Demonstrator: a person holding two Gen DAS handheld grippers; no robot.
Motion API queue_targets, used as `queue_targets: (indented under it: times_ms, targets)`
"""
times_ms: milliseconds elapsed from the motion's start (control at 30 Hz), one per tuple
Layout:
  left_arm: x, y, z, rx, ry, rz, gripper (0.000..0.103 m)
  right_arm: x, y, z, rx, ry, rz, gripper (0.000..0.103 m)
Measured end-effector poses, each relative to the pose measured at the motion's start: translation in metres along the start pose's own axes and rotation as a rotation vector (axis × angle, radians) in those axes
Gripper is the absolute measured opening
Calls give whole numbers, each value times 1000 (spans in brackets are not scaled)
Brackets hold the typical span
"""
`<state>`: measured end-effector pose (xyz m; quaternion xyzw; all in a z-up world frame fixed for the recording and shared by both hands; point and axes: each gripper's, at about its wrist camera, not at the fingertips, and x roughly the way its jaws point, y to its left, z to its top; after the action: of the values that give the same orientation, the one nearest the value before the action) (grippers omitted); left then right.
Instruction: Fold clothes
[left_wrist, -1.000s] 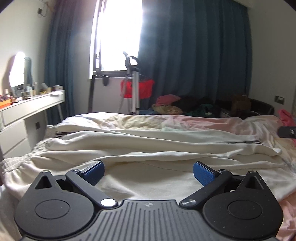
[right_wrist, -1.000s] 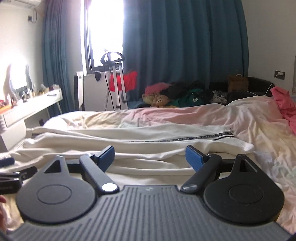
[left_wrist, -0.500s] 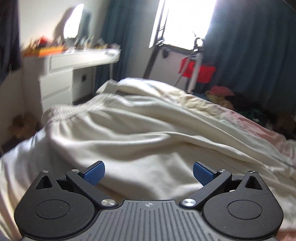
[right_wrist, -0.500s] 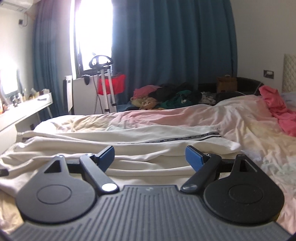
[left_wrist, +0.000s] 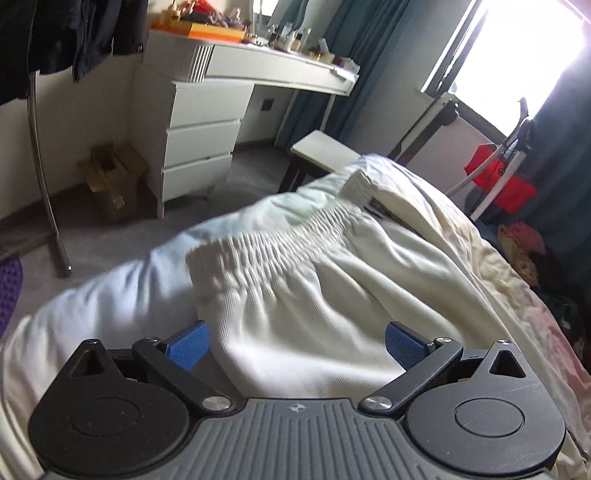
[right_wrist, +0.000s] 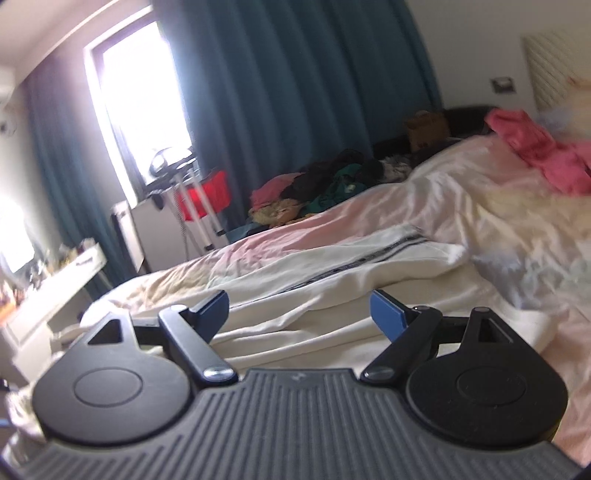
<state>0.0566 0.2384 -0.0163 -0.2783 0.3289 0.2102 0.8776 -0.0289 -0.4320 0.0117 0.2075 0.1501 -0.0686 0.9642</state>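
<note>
my left gripper is matt black plastic with grainy blue pads. under it, the cream trousers are ribbed knit cloth. my right gripper faces the smooth, faintly sheeny bedsheet.

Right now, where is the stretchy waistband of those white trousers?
In the left wrist view, the waistband lies just ahead of the open left tool, at the bed's edge nearest the white dresser.
</note>
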Motion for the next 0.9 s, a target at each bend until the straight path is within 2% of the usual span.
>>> queue_targets:
  times_ms: [67, 200, 267, 400, 500, 600, 667, 767, 867, 900]
  targets:
    - [7, 9, 7, -35, 7, -26, 102, -1, -19, 2, 60, -17, -41, 85]
    - [16, 35, 17, -150, 1, -84, 102, -1, -59, 1, 160, -38, -190, 86]
    - [16, 49, 17, -213, 6, -113, 102, 0, -77, -2, 228, -37, -230, 86]
    - [16, 71, 16, -314, 15, -138, 102, 6, -111, -16, 428, 4, -248, 85]
    - [15, 80, 17, -336, 5, -100, 102, 8, -125, -25, 525, 14, -257, 87]
    - [19, 90, 16, -370, 32, -114, 102, 10, -139, -35, 634, 29, -253, 86]
    - [24, 93, 14, -386, 68, -125, 102, 11, -146, -40, 687, 33, -296, 85]
    - [26, 99, 13, -410, 63, -124, 102, 11, -161, -53, 815, 35, -351, 86]
    - [28, 102, 13, -423, 70, -135, 102, 14, -174, -70, 948, 52, -321, 87]
    - [30, 103, 13, -426, 76, -139, 102, 16, -176, -74, 975, 59, -316, 84]
